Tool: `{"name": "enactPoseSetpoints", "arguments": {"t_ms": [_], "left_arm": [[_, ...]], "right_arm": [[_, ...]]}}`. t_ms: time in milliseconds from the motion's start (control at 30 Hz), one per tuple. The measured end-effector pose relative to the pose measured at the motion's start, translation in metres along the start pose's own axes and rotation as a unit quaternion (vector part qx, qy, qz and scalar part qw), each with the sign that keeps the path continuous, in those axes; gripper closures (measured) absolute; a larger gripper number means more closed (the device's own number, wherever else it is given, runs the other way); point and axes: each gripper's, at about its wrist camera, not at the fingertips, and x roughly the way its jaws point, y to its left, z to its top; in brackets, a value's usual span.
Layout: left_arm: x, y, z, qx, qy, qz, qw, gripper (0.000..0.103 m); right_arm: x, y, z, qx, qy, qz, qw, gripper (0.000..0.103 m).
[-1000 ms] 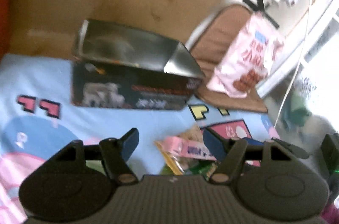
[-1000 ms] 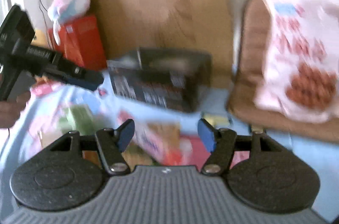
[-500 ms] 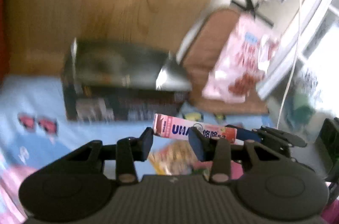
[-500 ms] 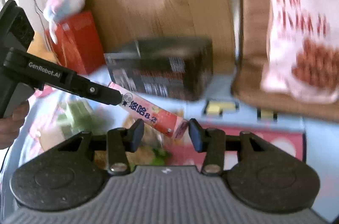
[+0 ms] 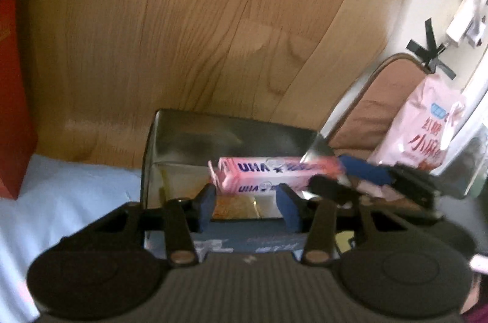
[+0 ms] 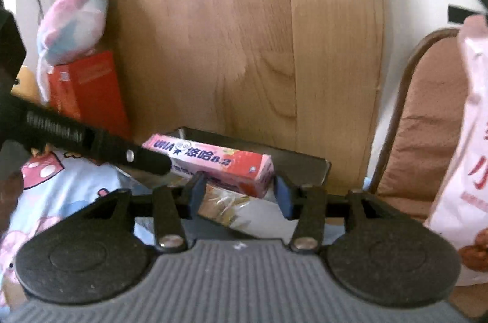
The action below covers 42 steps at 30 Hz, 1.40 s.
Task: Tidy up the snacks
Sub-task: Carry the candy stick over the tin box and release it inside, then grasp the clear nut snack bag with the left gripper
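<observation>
A pink UHA candy box (image 5: pixel 274 173) (image 6: pixel 213 162) hangs level over the open, shiny-lined tin (image 5: pixel 158 139) (image 6: pixel 305 159). My right gripper (image 6: pixel 238 194) holds the box's right end slantwise. One pad is on the end and the other on the front face, and its jaws are opening. In the left wrist view its fingers (image 5: pixel 366 172) reach in from the right. My left gripper (image 5: pixel 248 204) sits just under and in front of the box. Its jaws are opening and nothing is between the pads. Its near finger (image 6: pixel 137 158) crosses the box's left part. A yellowish snack packet (image 6: pixel 225 204) lies in the tin.
A wooden panel (image 5: pixel 213 33) stands right behind the tin. A red box (image 6: pixel 88 91) with a pink-and-blue pillow (image 6: pixel 73 20) on it is at the left. A pink snack bag (image 5: pixel 427 133) leans on a brown cushioned chair (image 6: pixel 427 115) at the right. A cartoon bedsheet (image 5: pixel 76 194) lies underneath.
Both grippers narrowed and travelled from the snack pile on the sheet to above the tin. The pink candy box, absent from the jaws a second ago, came up with them.
</observation>
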Motion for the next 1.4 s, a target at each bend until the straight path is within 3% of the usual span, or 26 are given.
{"name": "enactPoseSetpoints", "arguments": {"t_ms": [233, 333, 500, 633, 767, 1000, 1033, 1067, 1133, 1200, 1400], "left_arm": [[-0.044, 0.008, -0.016, -0.006, -0.036, -0.030, 0.9989, 0.055], [-0.065, 0.019, -0.029, -0.013, -0.036, -0.036, 0.9986, 0.053], [-0.075, 0.031, -0.053, -0.040, 0.006, -0.052, 0.9979, 0.053], [-0.061, 0.026, -0.067, -0.071, 0.044, -0.084, 0.9930, 0.054], [-0.037, 0.000, -0.077, -0.071, 0.081, -0.113, 0.9878, 0.054], [0.002, -0.018, -0.090, -0.106, 0.113, -0.116, 0.9811, 0.052], [0.004, -0.021, -0.092, -0.104, 0.112, -0.114, 0.9816, 0.052], [0.007, -0.025, -0.093, -0.102, 0.111, -0.113, 0.9821, 0.053], [0.010, -0.025, -0.095, -0.105, 0.110, -0.113, 0.9819, 0.056], [0.010, -0.026, -0.096, -0.104, 0.102, -0.112, 0.9830, 0.069], [-0.014, -0.017, -0.079, -0.115, 0.068, -0.114, 0.9844, 0.070]], "right_arm": [[-0.047, -0.021, -0.013, 0.052, -0.029, 0.010, 0.998, 0.048], [-0.067, -0.027, -0.031, 0.077, -0.012, 0.018, 0.997, 0.049], [-0.073, -0.025, -0.068, 0.092, 0.044, 0.027, 0.994, 0.049], [-0.056, -0.034, -0.090, 0.154, 0.096, 0.021, 0.983, 0.048], [-0.059, -0.032, -0.095, 0.182, 0.089, 0.046, 0.978, 0.049], [-0.063, -0.027, -0.102, 0.181, 0.083, 0.063, 0.978, 0.050], [-0.063, -0.028, -0.103, 0.181, 0.084, 0.069, 0.978, 0.053], [-0.062, -0.027, -0.103, 0.178, 0.089, 0.076, 0.977, 0.065], [-0.063, -0.022, -0.103, 0.162, 0.092, 0.080, 0.979, 0.068], [-0.063, -0.016, -0.104, 0.148, 0.095, 0.077, 0.981, 0.074], [-0.076, -0.008, -0.091, 0.145, 0.058, 0.095, 0.983, 0.082]]}}
